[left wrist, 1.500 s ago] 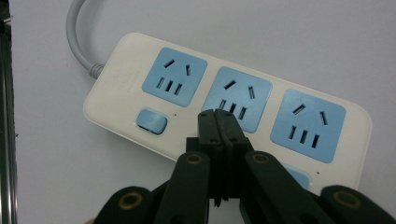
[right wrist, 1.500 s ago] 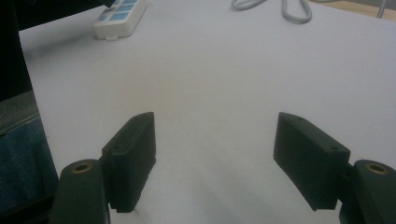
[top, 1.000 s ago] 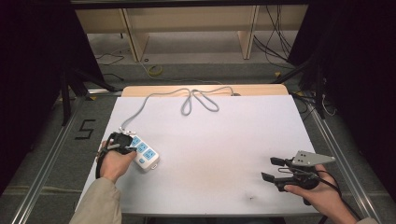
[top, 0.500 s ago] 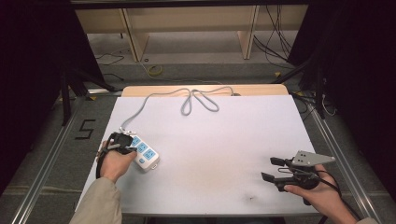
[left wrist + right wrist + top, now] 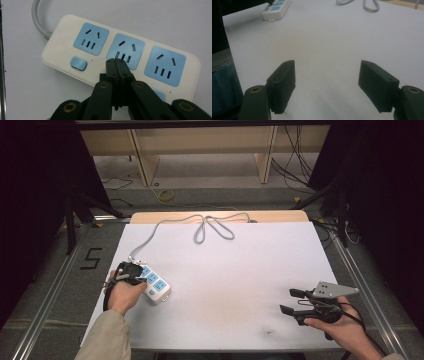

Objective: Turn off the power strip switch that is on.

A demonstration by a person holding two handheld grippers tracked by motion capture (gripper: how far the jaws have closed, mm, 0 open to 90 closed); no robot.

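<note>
Left tongs [image 5: 116,65] are clenched empty over my power strip [image 5: 120,52] at the bench's [image 5: 240,285] left edge; right tongs [image 5: 329,82] released. Strip looks rigid, light, slick: grip across its narrow sides.

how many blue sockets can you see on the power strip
3, in a row along the power strip: one nearest the cord end, one in the middle just beyond the shut left tool, one at the far end. The tool hides none fully.
</note>
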